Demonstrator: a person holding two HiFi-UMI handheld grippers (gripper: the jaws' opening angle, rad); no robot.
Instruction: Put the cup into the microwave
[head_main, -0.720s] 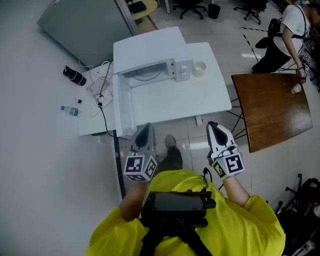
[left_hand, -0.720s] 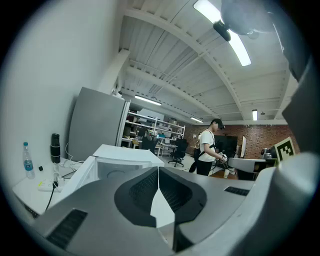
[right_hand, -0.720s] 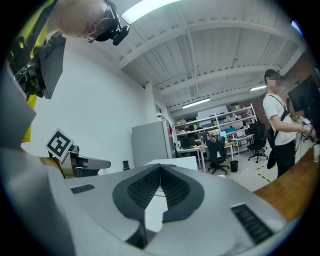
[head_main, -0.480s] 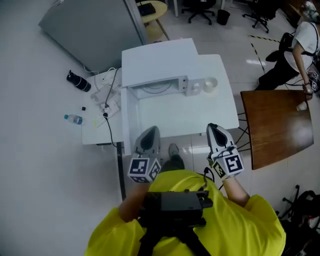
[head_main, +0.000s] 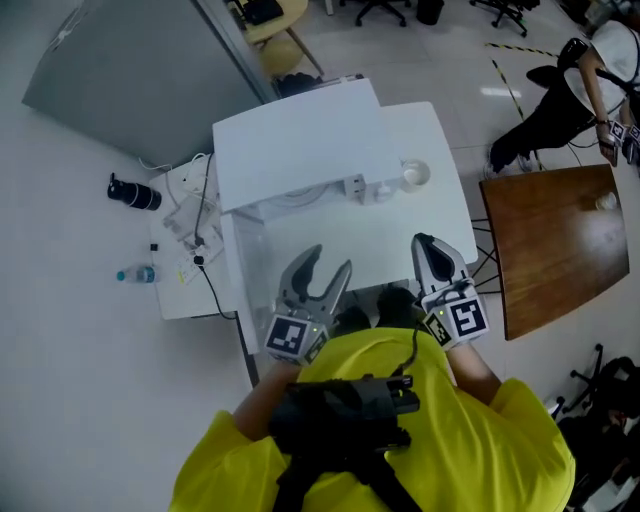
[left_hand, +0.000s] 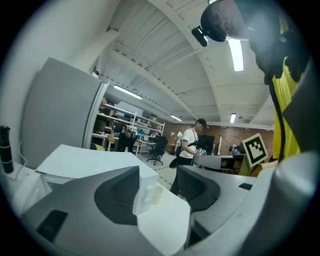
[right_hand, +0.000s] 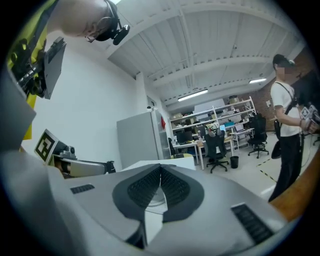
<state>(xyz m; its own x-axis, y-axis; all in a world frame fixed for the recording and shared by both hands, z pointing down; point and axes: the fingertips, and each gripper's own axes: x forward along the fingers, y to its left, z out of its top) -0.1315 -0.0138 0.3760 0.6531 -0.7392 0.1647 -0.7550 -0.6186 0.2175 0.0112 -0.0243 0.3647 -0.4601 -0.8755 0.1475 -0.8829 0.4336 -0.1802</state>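
A white microwave stands on the white table, its door swung open to the left and its opening facing me. A small white cup sits on the table just right of the microwave, and the left gripper view shows the cup far off between the jaws. My left gripper hovers over the table's near edge in front of the microwave opening, open and empty. My right gripper is at the table's near right edge, shut on nothing, well short of the cup.
A brown wooden table stands close on the right, with a person beyond it. Left of the microwave lie cables, a black bottle and a small water bottle. A grey cabinet stands behind.
The left gripper's jaws have gone from shut to open. Both grippers have come closer to the table, the left now reaching over its near edge.
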